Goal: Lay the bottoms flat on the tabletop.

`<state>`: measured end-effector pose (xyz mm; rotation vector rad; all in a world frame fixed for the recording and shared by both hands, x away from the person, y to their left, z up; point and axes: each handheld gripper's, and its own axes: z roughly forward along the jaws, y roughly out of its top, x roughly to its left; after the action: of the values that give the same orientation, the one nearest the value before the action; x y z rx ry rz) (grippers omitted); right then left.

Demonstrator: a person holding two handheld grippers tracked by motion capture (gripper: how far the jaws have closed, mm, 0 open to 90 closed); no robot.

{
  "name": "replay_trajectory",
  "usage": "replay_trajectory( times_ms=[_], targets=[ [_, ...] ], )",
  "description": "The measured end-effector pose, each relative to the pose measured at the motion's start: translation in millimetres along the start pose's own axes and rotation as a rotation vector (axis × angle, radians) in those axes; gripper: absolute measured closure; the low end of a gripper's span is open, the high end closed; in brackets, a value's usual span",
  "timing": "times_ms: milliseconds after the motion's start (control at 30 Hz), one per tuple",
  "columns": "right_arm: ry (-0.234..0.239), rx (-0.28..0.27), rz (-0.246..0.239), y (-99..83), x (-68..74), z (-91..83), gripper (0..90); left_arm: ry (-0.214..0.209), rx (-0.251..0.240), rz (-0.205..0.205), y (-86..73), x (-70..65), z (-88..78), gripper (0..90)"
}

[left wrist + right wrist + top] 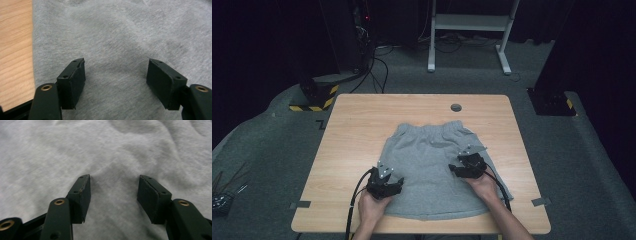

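The shorts (432, 165) are showing as soft grey knit cloth — matt, faintly fuzzy and heathered, lying in shallow wrinkles under and ahead of both tongs. The left gripper (115, 75) is looking like matt black plastic, its jaw blocks dull and slightly scuffed at the edges, with small glossy brass-coloured rivets glinting behind them. The right gripper (113, 192) is showing the same dull black finish and brassy rivets — one pad edge is looking rough and chipped. The table (15, 50), to the left of the left tongs, is showing smooth, pale wood grain with a low sheen.
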<state>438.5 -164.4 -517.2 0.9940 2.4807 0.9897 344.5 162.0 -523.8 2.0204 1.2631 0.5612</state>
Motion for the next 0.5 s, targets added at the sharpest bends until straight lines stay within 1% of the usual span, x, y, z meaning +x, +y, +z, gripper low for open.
replay_trajectory(
  times_ms=[33,67,100,133,167,200,233,267,333,367,433,467,500],
  targets=[
    [-0.031,-0.004,-0.008,1.7,0.6,-0.1,43.0,0.001,-0.002,-0.002,-0.5,0.3,-0.5,31.6],
    [-0.054,-0.025,-0.016,2.7,1.4,-1.3,43.2,0.0,-0.001,-0.003,-0.7,0.2,-0.8,31.6],
    [-0.054,-0.025,-0.016,2.7,1.4,-1.3,43.2,0.0,-0.001,-0.003,-0.7,0.2,-0.8,31.4],
    [-0.06,-0.089,-0.001,7.5,4.1,-4.3,42.5,0.005,-0.005,-0.001,-0.9,-1.0,-0.1,31.3],
    [-0.052,-0.091,0.006,9.6,4.8,-2.5,41.8,0.007,-0.008,-0.004,-1.0,-1.3,0.1,31.2],
    [-0.037,-0.065,0.017,10.7,5.4,2.2,40.2,0.007,-0.008,-0.004,-1.0,-1.3,0.1,31.2],
    [-0.037,-0.065,0.017,10.7,5.4,2.2,40.2,0.008,-0.008,-0.005,-1.0,-1.4,0.2,31.2],
    [-0.013,-0.027,0.016,8.4,6.7,13.3,38.0,0.007,-0.007,-0.006,-0.9,-1.4,0.0,31.1],
    [-0.017,-0.027,0.019,8.5,7.2,13.2,38.6,0.005,-0.008,-0.009,-1.0,-1.2,0.0,31.2],
    [-0.007,-0.022,0.027,8.5,8.6,12.0,38.4,0.005,-0.007,-0.01,-0.9,-1.1,0.0,31.2],
    [-0.011,-0.02,-0.019,5.6,19.0,6.5,38.8,0.002,-0.005,-0.014,0.7,-1.2,-0.2,31.2],
    [-0.011,-0.02,-0.019,5.6,19.0,6.5,38.8,0.002,-0.005,-0.014,0.7,-1.2,-0.2,31.4],
    [-0.01,-0.029,-0.033,4.7,21.6,2.9,38.9,-0.007,-0.016,-0.021,0.9,-1.2,-1.3,31.4]
  ],
)
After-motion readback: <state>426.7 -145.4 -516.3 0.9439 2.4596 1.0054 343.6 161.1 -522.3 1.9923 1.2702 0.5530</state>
